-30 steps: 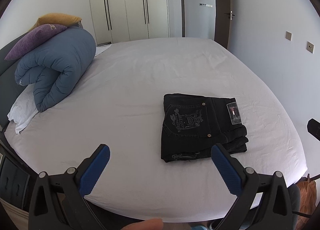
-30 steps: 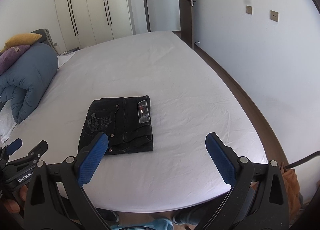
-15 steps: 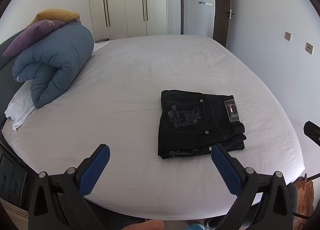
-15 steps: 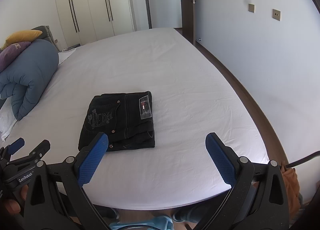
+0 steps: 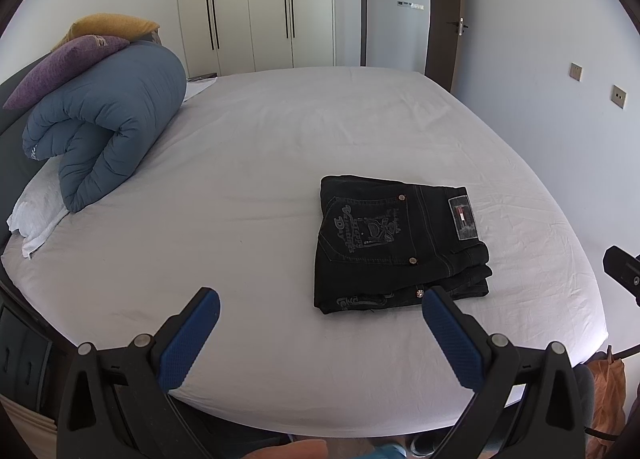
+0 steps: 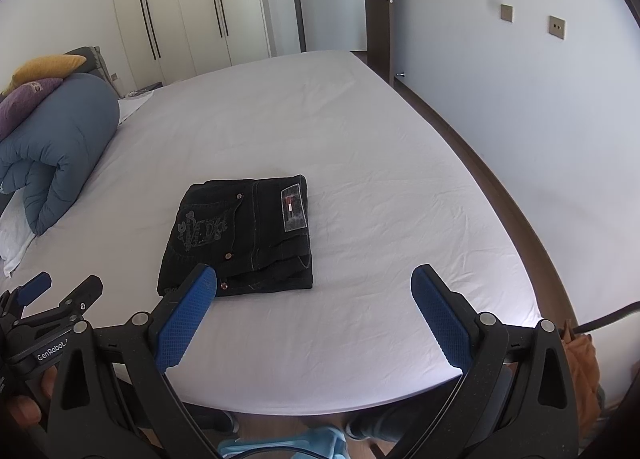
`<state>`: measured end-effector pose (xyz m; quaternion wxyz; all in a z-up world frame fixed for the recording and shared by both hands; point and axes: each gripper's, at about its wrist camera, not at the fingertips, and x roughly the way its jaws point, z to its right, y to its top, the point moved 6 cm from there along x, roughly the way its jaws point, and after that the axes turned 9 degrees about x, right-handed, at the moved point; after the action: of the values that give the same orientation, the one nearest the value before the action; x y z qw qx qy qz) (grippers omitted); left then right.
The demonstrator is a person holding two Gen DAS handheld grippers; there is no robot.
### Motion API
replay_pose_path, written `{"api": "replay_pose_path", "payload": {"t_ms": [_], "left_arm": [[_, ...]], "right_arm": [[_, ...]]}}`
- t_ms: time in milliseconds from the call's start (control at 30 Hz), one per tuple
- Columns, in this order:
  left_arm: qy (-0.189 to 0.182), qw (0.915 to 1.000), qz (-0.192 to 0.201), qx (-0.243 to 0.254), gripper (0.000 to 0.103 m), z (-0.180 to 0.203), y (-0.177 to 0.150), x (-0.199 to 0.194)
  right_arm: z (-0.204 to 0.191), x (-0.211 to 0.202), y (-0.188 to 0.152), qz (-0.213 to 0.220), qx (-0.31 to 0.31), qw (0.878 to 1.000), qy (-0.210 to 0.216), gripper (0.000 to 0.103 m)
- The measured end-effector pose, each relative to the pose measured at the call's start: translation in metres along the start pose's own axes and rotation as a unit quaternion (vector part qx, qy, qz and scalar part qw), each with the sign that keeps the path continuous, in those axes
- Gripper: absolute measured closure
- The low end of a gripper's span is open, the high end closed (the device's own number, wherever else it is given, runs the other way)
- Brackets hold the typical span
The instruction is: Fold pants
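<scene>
Nearest each camera, the left gripper (image 5: 320, 303) and the right gripper (image 6: 314, 283) hang over the near edge of the bed (image 5: 248, 163) with their blue-padded fingers spread wide and nothing between them. Neither touches the cloth. Just beyond the fingertips, the black pants (image 5: 396, 243) lie folded into a compact stack on the white sheet, back pocket embroidery and waistband label facing up, toward the right side of the mattress. Farther off to the left, a rolled blue duvet (image 5: 108, 131) rests near the headboard with a purple pillow (image 5: 68, 67) and a yellow pillow (image 5: 108, 25) on top. White wardrobe doors (image 5: 256, 3) stand at the far wall.
</scene>
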<state>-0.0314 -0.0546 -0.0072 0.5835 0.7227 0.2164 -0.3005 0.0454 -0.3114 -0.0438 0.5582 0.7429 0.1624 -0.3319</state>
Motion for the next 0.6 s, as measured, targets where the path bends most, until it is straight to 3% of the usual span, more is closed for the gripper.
{"api": "replay_pose_path", "payload": {"t_ms": [600], "left_arm": [[-0.004,1.0000,-0.004,-0.002,0.000,0.0012,-0.0038,0.0019]], "right_arm": [[-0.0019,0.0037,-0.0065,-0.006,-0.003,1.000,0.000,0.004]]}}
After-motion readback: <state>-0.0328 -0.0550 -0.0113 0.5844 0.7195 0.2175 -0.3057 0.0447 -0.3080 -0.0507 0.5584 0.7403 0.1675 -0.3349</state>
